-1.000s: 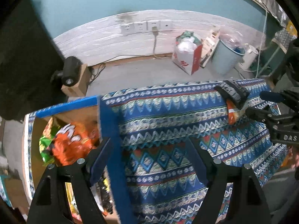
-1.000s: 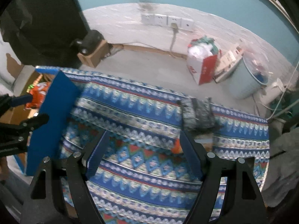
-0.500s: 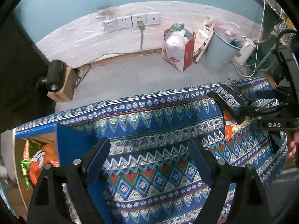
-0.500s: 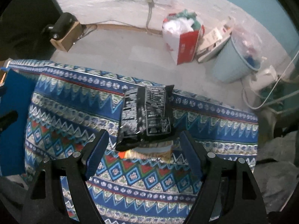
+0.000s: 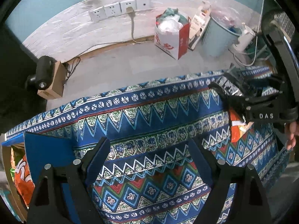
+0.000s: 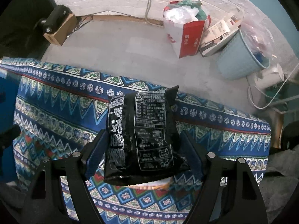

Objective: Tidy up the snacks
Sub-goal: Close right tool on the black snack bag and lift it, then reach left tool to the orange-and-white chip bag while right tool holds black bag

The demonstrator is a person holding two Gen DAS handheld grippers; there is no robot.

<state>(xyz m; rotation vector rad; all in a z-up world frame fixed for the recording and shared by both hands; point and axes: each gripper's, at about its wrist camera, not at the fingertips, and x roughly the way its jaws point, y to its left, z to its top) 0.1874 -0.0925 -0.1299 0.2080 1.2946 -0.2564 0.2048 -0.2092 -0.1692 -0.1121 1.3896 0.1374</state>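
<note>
Starting at the far left of the left wrist view, an open cardboard box with blue flaps [image 5: 46,149] stands against the table's left edge; one orange snack bag with white lettering [image 5: 23,175] lies inside it, with a strip of green packaging beside it. One raised blue flap borders the patterned blue, green and red tablecloth [image 5: 149,130]. The left gripper [image 5: 147,158] hovers over the cloth with its jaws spread and nothing between them. The cloth ahead of it and toward the centre is bare up to the far table edge, beyond which the grey floor drops away.

Further right in the same view, the right gripper [image 5: 243,100] sits near the table's right end, over the snacks. An orange and white snack bag [image 5: 236,128] shows just below it.

In the right wrist view, one black foil snack bag with white printed text [image 6: 142,140] lies lengthwise between the two fingers of the right gripper [image 6: 142,153]. The left finger touches the bag's side; whether the right finger presses it cannot be told. The bag rests on top of the orange and white bag, of which only a pale edge [image 6: 149,184] shows. Its far end reaches the table's far edge.

On the floor stand one brown box with a black device [image 6: 58,26], one red and white bag [image 6: 186,35], one pale blue bin [image 6: 241,59] and one white kettle [image 6: 269,78].
</note>
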